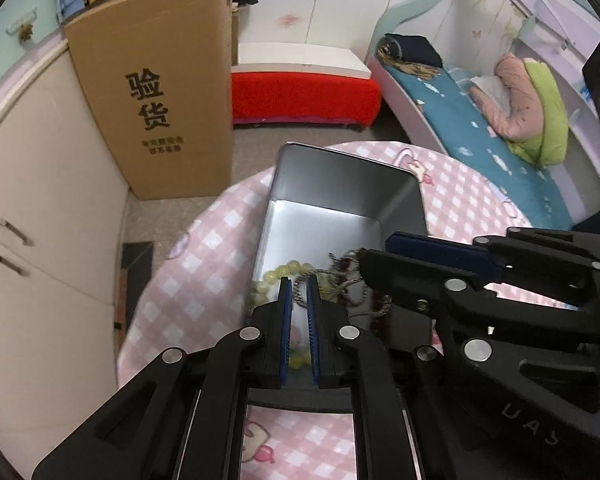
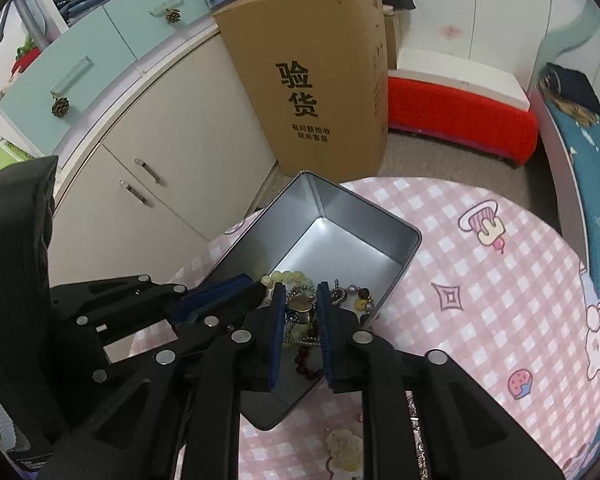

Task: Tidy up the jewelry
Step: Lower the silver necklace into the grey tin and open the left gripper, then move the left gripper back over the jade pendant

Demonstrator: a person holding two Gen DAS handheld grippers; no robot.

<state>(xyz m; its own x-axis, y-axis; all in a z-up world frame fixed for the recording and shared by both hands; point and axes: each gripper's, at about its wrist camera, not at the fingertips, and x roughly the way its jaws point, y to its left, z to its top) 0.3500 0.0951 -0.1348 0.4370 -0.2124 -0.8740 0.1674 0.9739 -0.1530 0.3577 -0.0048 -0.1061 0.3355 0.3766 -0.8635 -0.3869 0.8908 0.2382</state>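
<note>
Reaching into the tin (image 2: pixel 400 236), both grippers (image 1: pixel 300 280) (image 2: pixel 302 288) straddle jewelry (image 2: pixel 300 304).

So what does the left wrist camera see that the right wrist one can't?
Only the left wrist view shows the pink and green bedding on the bed. Only the right wrist view shows the pine cones on the teal drawers and a pale trinket on the tablecloth. Both show the metal tin of jewelry, the cardboard box and red bench.

"验货" on cardboard box (image 2: pixel 316 80)
</note>
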